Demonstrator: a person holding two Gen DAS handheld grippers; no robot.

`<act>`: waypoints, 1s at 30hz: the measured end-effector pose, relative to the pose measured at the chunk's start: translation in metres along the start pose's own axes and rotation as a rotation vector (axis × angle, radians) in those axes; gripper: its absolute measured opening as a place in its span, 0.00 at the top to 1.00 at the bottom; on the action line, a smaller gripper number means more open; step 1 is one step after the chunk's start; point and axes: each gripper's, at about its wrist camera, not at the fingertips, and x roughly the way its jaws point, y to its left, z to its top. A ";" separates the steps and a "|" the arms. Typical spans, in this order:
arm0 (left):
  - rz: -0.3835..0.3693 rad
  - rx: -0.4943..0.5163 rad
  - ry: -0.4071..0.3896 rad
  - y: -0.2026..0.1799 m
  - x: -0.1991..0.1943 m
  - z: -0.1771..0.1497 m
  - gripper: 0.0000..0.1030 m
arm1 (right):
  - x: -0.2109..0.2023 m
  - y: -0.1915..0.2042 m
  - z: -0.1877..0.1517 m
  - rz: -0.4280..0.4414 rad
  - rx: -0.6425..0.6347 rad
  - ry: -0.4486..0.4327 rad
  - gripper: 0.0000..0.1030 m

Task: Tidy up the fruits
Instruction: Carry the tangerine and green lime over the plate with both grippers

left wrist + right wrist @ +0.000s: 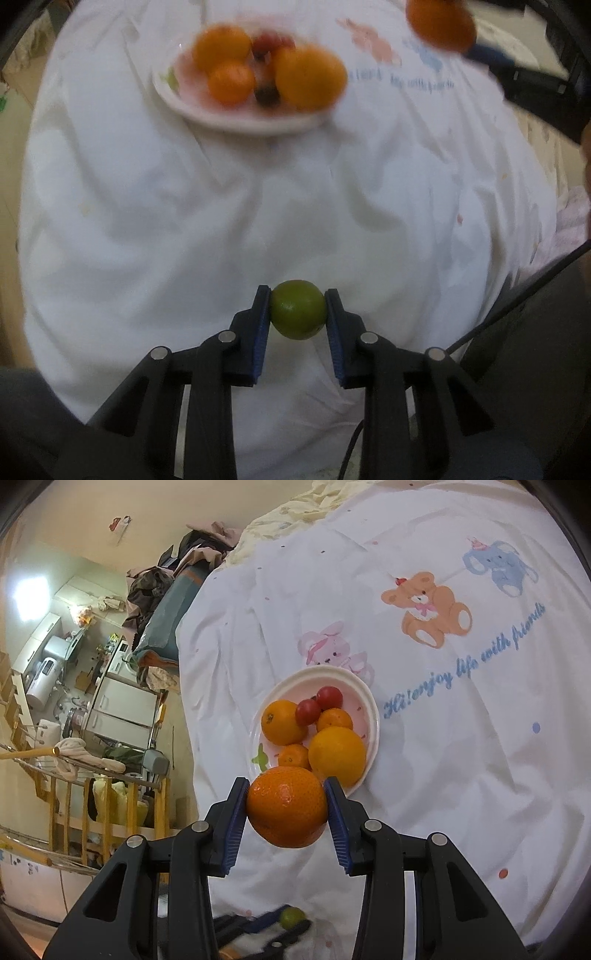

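Observation:
My left gripper (298,308) is shut on a small green lime (298,314), low over the white bedsheet (184,206). The lime (291,916) and the left gripper also show, blurred, at the bottom of the right wrist view. My right gripper (286,805) is shut on a big orange (287,806) and holds it above the near rim of a pale pink plate (364,698). On the plate lie several oranges (337,755) and two red cherry tomatoes (328,697). From the left wrist view the plate (192,110) sits far ahead, with the held orange (441,24) at the top right.
The sheet carries printed cartoon animals (430,607) and blue lettering (465,670). Its left edge (184,686) drops off to a cluttered room with a wooden rail (74,805) and cabinets (122,701). A black cable (517,299) runs along the right side.

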 end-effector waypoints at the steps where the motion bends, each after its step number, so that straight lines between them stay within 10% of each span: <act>1: 0.007 -0.003 -0.018 0.005 -0.006 0.005 0.76 | 0.002 0.002 0.004 0.002 -0.007 -0.002 0.58; 14: 0.101 -0.051 -0.127 0.063 -0.004 0.113 0.76 | 0.076 0.027 0.044 -0.050 -0.128 0.096 0.58; 30: 0.057 -0.051 -0.070 0.048 0.034 0.121 0.75 | 0.123 0.012 0.052 -0.049 -0.115 0.166 0.56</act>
